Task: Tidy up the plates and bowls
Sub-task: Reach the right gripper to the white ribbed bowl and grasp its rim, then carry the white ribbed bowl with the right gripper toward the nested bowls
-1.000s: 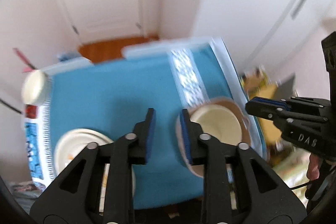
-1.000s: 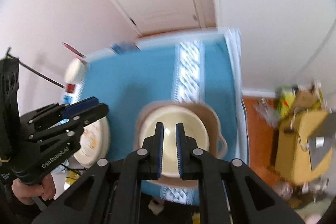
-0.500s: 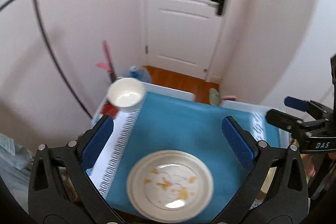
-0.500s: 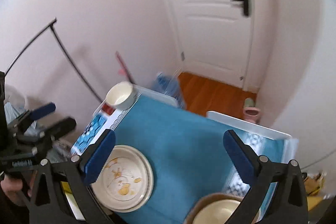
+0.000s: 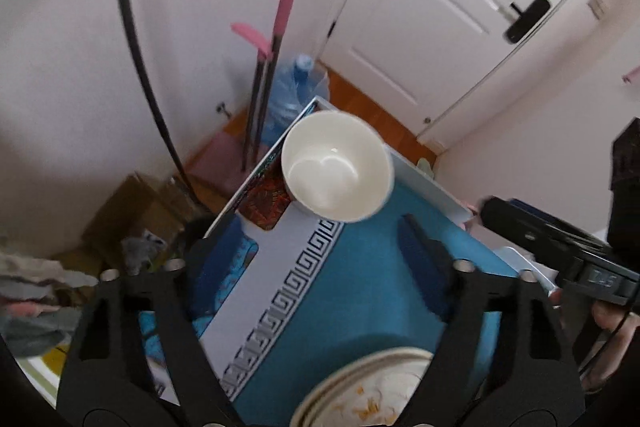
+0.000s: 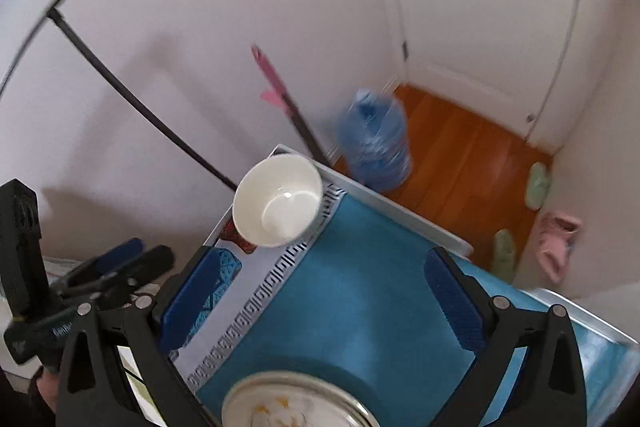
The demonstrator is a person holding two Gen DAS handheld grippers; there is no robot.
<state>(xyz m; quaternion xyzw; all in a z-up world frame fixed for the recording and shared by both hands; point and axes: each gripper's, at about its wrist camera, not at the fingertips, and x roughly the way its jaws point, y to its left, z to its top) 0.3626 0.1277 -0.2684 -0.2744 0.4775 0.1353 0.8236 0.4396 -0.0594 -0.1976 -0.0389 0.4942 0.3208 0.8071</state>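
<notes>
A white bowl (image 5: pixel 336 167) stands empty at the far corner of the table, on the blue cloth (image 5: pixel 360 291); it also shows in the right wrist view (image 6: pixel 278 201). A cream plate (image 5: pixel 372 393) with orange crumbs lies at the near edge, also seen in the right wrist view (image 6: pixel 296 403). My left gripper (image 5: pixel 320 267) is open and empty above the cloth, between plate and bowl. My right gripper (image 6: pixel 324 295) is open and empty, above the cloth short of the bowl. Each gripper shows at the edge of the other's view.
A blue water bottle (image 6: pixel 374 143) and pink-handled poles (image 5: pixel 276 43) stand on the floor beyond the table's far edge. A white door (image 5: pixel 452 11) is behind. Boxes and clothes (image 5: pixel 132 223) lie on the floor at the left. Slippers (image 6: pixel 556 243) lie at the right.
Both grippers went from nearly shut to wide open. Both views swung from the brown dish at the right toward the white bowl at the far corner, which is now closer.
</notes>
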